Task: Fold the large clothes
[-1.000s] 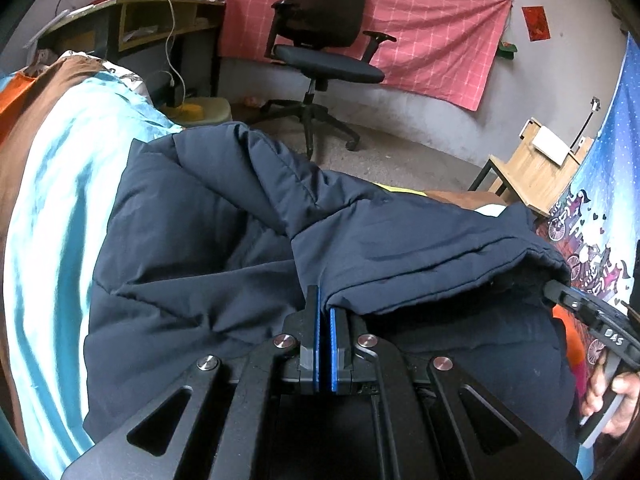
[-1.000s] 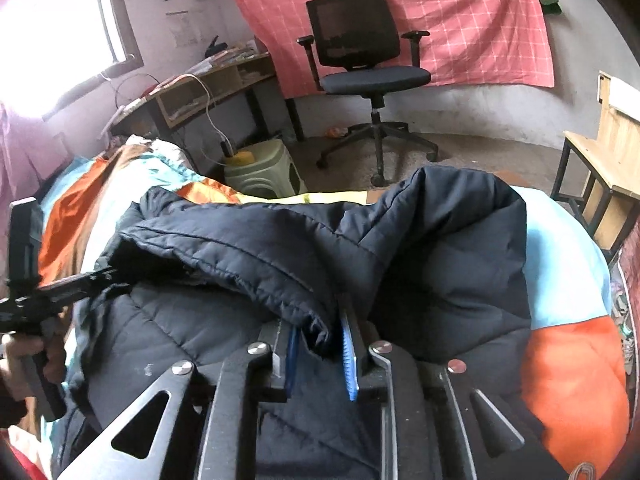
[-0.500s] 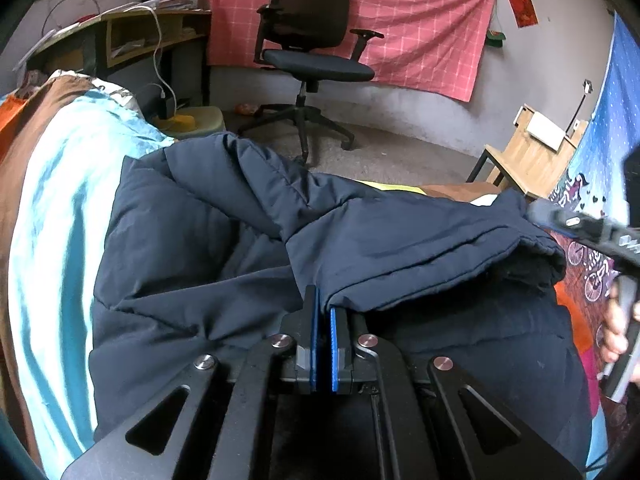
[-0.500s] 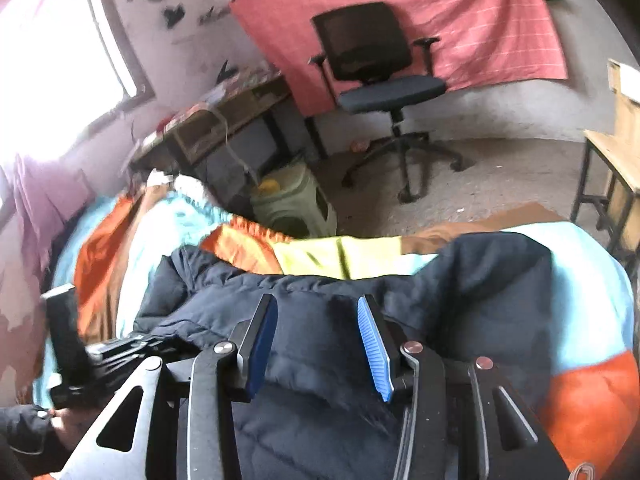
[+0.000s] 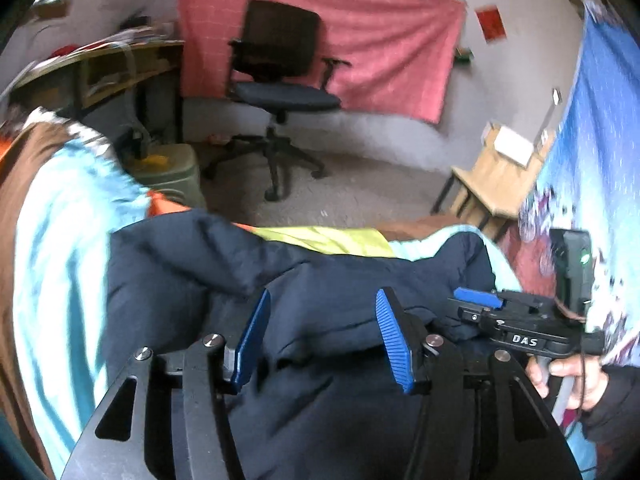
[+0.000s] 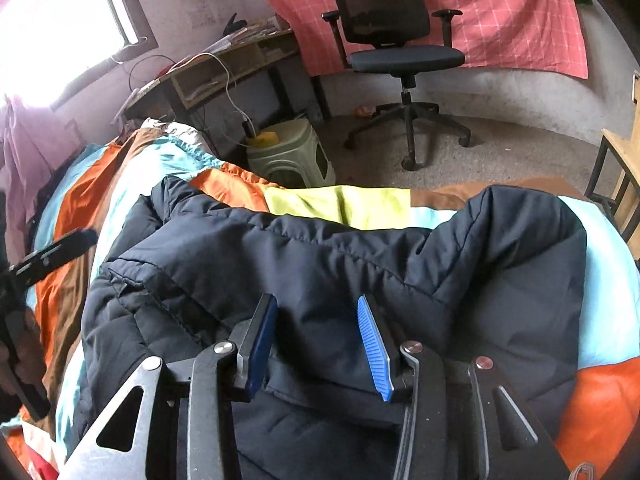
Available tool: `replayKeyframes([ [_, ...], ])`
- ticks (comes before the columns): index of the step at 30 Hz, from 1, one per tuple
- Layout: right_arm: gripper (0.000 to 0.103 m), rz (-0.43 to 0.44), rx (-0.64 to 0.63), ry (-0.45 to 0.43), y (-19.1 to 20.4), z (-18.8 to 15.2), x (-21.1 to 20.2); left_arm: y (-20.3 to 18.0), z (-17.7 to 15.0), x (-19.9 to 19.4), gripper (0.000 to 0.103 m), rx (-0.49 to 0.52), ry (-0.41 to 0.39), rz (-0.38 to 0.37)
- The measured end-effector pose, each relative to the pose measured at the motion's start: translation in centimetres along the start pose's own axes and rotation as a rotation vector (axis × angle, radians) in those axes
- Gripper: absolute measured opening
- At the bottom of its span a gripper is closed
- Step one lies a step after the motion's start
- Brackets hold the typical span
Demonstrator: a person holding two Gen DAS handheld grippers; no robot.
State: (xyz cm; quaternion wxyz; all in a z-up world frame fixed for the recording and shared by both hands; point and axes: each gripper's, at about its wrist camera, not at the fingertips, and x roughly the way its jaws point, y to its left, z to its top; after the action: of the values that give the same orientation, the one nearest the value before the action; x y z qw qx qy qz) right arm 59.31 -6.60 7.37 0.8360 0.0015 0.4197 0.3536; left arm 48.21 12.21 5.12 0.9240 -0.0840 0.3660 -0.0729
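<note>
Bedspread (image 6: 168, 168) under jacket (image 6: 320, 264); both claws (image 5: 324, 332) (image 6: 316, 340) gaping, tilted down.

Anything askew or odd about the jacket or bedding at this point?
Nothing damaged or spilled. The dark puffer jacket lies folded but lumpy on the patchwork bedspread, its right end humped up. Both the left gripper and right gripper stand open above it, holding nothing.
</note>
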Motion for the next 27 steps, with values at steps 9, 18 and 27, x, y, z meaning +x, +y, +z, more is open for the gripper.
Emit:
replayKeyframes([
  [9,0.039,0.025,-0.028,0.179,-1.8,0.8,2.6,-1.3,0.0,10.2,0.024,0.240,0.363,0.006],
  [18,0.039,-0.006,-0.047,0.277,-3.2,2.3,9.0,0.3,-0.7,16.2,0.024,0.334,0.407,0.068],
  [27,0.039,-0.011,-0.071,0.251,-3.7,2.2,10.9,2.2,-0.3,17.3,0.025,0.300,0.388,0.042],
])
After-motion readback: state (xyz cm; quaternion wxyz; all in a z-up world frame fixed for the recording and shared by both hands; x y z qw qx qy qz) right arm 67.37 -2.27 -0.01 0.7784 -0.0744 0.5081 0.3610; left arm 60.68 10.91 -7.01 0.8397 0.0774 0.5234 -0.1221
